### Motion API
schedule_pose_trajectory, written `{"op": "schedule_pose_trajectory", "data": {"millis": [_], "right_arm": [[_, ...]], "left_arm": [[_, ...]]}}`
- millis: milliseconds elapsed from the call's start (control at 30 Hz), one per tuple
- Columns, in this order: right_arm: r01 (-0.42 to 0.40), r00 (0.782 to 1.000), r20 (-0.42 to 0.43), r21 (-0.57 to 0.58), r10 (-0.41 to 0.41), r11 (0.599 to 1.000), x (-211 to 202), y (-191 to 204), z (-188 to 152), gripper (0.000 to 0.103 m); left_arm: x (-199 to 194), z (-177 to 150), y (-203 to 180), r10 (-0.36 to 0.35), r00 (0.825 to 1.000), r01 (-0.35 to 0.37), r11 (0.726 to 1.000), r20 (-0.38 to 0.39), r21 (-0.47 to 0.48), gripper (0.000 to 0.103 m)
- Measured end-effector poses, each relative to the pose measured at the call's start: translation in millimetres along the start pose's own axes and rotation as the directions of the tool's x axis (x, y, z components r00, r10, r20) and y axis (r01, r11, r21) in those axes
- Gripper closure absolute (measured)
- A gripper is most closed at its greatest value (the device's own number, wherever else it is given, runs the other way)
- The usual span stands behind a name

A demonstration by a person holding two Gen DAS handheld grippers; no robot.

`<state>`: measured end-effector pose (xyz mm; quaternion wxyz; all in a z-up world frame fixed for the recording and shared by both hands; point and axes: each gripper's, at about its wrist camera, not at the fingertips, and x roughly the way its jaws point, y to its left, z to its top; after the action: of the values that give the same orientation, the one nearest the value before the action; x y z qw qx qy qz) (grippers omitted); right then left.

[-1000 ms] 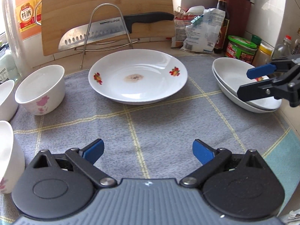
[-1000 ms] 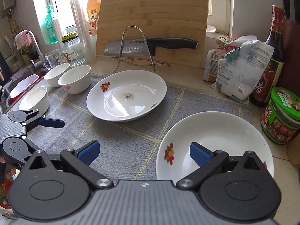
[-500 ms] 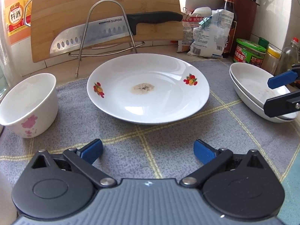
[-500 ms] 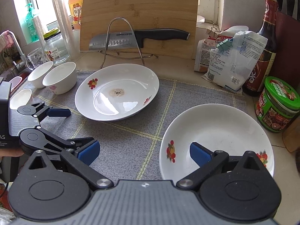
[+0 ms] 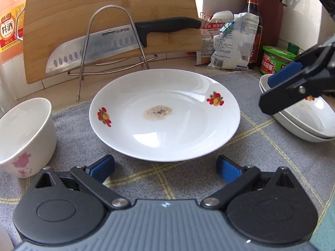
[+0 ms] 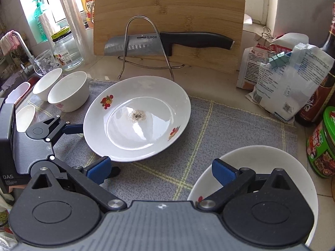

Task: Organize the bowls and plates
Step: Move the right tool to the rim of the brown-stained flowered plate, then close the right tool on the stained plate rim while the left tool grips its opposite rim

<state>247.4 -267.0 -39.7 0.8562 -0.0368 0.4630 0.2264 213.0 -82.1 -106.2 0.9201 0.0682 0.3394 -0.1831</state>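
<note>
A white plate [image 5: 165, 115] with fruit prints and a brown stain lies on the grey mat; it also shows in the right wrist view [image 6: 138, 119]. My left gripper [image 5: 165, 168] is open and empty, its fingertips just short of the plate's near rim. Two stacked plates [image 5: 303, 123] sit at the right; my right gripper [image 6: 161, 169] is open and empty above their left edge [image 6: 261, 156]. A white bowl [image 5: 25, 136] with a pink flower stands at the left. Two more bowls [image 6: 47, 83] [image 6: 26, 117] show further left.
A bamboo cutting board [image 5: 108, 14] and a knife [image 5: 117, 41] on a wire rack stand behind the plate. Bags [image 5: 230, 44], a dark bottle [image 5: 253, 21] and a green-lidded jar [image 5: 276, 59] crowd the back right. A glass jar [image 6: 65, 52] and sink tap [image 6: 21, 46] are at the far left.
My left gripper has moved forward up to the stained plate's near rim. My right gripper has shifted left and forward, off the stacked plates' centre towards the stained plate.
</note>
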Motion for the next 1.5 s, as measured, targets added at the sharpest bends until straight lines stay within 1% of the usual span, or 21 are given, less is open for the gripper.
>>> {"op": "schedule_pose_trajectory", "data": {"millis": [133,333,467,600,867,1133,1500], "right_arm": [[-0.033,0.999,-0.029,-0.036,0.032,0.999,19.6,-6.0,18.5,0.000],[-0.078,0.993,-0.096,-0.084,0.070,0.993,55.9,-15.7,41.4,0.000],[-0.116,0.985,-0.142,-0.099,0.102,0.988,78.6,-19.8,51.5,0.000],[-0.181,0.970,-0.178,-0.087,0.164,0.980,96.1,-22.7,60.2,0.000],[-0.264,0.952,-0.188,-0.103,0.241,0.959,113.3,-25.2,81.1,0.000],[-0.336,0.929,-0.197,-0.096,0.313,0.937,128.0,-30.3,101.9,0.000],[-0.385,0.909,-0.219,-0.119,0.354,0.915,136.4,-29.3,112.4,0.000]], "left_arm": [[2.0,0.6,0.4,0.004,1.000,-0.004,1.000,0.014,-0.005,0.001],[2.8,1.7,1.2,0.005,1.000,-0.005,1.000,0.014,-0.009,0.001],[3.0,1.9,1.1,0.010,1.000,-0.010,1.000,0.016,-0.012,0.001],[2.6,1.6,0.8,0.013,1.000,-0.013,1.000,0.018,-0.014,0.001],[2.6,1.6,1.2,0.014,1.000,-0.013,1.000,0.019,-0.014,0.001],[2.9,2.5,3.9,0.010,1.000,-0.010,1.000,0.019,-0.010,0.001],[3.1,5.4,5.7,0.007,1.000,-0.007,1.000,0.020,0.016,0.001]]}}
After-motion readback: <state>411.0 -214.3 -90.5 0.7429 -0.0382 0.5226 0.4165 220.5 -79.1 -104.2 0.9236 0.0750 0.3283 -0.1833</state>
